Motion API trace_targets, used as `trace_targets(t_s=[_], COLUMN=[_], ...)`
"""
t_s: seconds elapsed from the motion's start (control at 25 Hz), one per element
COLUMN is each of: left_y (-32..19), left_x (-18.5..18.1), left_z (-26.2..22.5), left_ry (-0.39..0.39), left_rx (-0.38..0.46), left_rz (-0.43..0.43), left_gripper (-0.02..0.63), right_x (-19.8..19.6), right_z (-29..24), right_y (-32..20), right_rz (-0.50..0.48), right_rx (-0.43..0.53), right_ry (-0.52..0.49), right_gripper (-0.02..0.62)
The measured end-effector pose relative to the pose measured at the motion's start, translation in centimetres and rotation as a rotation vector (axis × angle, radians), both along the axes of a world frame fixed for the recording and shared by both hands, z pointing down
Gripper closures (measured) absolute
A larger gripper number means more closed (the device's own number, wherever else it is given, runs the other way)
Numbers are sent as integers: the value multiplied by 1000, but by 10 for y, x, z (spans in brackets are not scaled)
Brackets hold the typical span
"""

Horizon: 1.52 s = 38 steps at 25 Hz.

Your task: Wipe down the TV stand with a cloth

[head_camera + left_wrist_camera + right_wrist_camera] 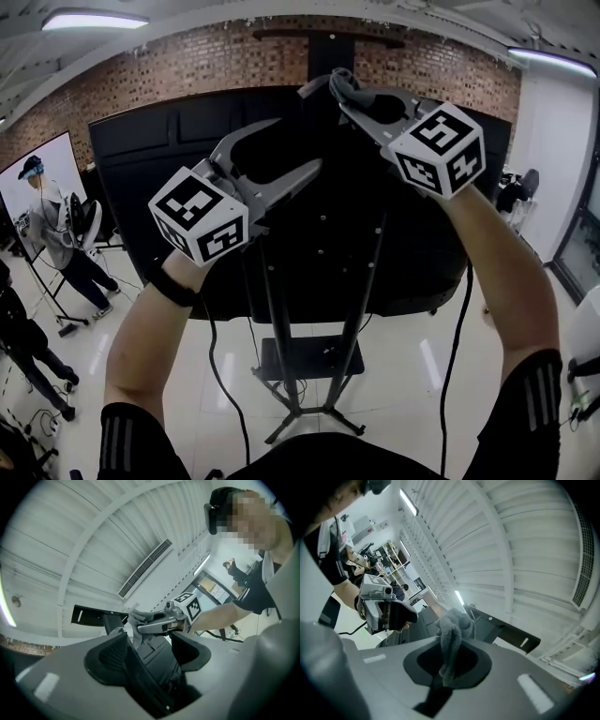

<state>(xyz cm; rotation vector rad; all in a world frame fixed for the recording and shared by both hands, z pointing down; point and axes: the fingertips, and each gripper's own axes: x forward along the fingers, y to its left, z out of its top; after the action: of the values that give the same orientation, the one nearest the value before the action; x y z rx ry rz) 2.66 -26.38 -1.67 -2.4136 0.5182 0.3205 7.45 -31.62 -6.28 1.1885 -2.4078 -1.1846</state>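
A large black TV (394, 244) is mounted on a black stand (305, 361), seen from its back side. Both grippers are raised near the stand's top. My right gripper (336, 86) is shut on a grey cloth (343, 82) at the top of the upright post; in the right gripper view the cloth (452, 641) hangs bunched between the jaws, next to the stand's top bracket (508, 631). My left gripper (298, 145) is open and holds nothing, lower and to the left. The left gripper view shows its jaws (150, 644) spread, with the right gripper (161, 622) and the cloth (136, 618) beyond.
A person (58, 230) wearing headgear stands at the far left beside a white board. Cables (220, 375) trail over the glossy white floor. The stand's legs (309, 417) spread out just in front of me. A brick wall (187, 66) lies behind.
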Motion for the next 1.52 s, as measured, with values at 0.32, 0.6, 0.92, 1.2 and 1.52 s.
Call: trace_targets(t_s=[0.32, 0.6, 0.92, 1.2, 1.52], left_y=[-21, -43, -44, -41, -35], left_x=[9, 12, 19, 21, 19], left_z=[-52, -73, -56, -33, 0], left_ry=[-53, -39, -35, -38, -15], left_rx=[40, -6, -47, -77, -96], left_rz=[-82, -124, -106, -84, -60], left_gripper=[287, 287, 287, 287, 295], right_x=[1, -2, -14, -20, -20], right_z=[-69, -86, -58, -13, 35], right_y=[-17, -48, -63, -62, -63], right_rz=[114, 240, 283, 307, 353], right_rx=[52, 35, 32, 66, 150], right_ry=[39, 169, 259, 369, 528], right_gripper=[575, 575, 575, 575, 575])
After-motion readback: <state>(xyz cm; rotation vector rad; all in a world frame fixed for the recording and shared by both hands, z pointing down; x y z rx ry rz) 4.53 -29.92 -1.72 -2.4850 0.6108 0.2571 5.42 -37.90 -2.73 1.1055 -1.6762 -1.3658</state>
